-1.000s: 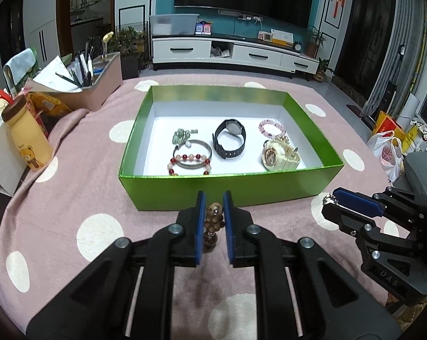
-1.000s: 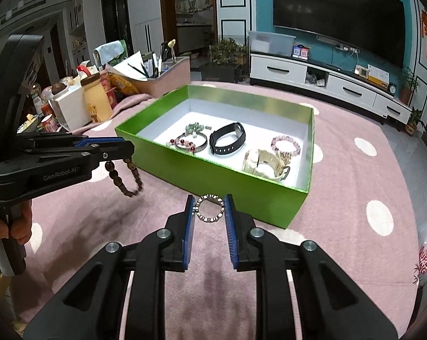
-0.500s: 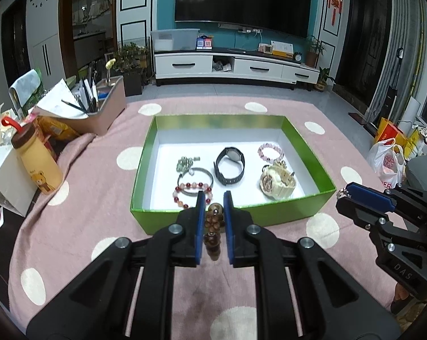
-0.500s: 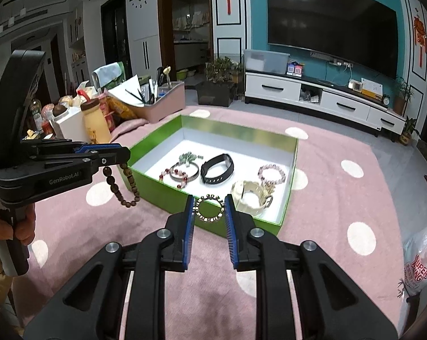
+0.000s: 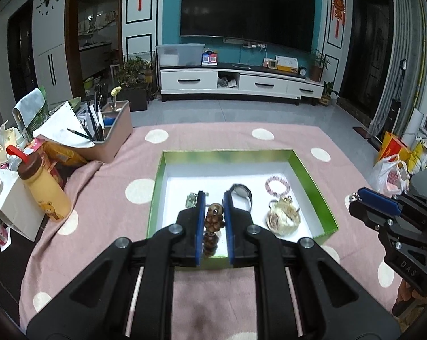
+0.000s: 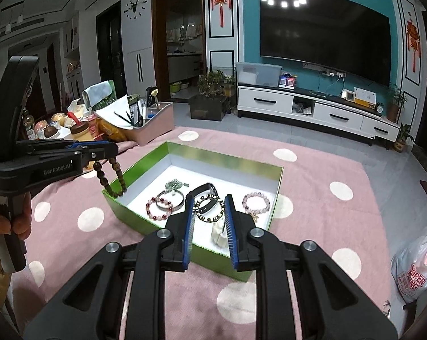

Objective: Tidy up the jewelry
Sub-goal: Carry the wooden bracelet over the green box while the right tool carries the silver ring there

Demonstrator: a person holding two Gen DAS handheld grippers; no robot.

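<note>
Our left gripper (image 5: 213, 221) is clamped on a brown bead bracelet (image 6: 111, 177) above the green box (image 6: 213, 153). Our right gripper (image 6: 207, 212) pinches a beaded ring bracelet (image 6: 209, 208) over the box's near wall.

The left wrist view is taken from behind and above the left gripper (image 5: 213, 221), aimed forward and down along its jaws at the green box (image 5: 312, 181) from the near side, close in. The right wrist view is set likewise on the right gripper (image 6: 209, 212), angled from the box's (image 6: 119, 206) right corner. The box, the dotted pink worktop (image 5: 105, 198) and the television wall (image 6: 324, 31) are shared; each gripper is caught in the other's view.
</note>
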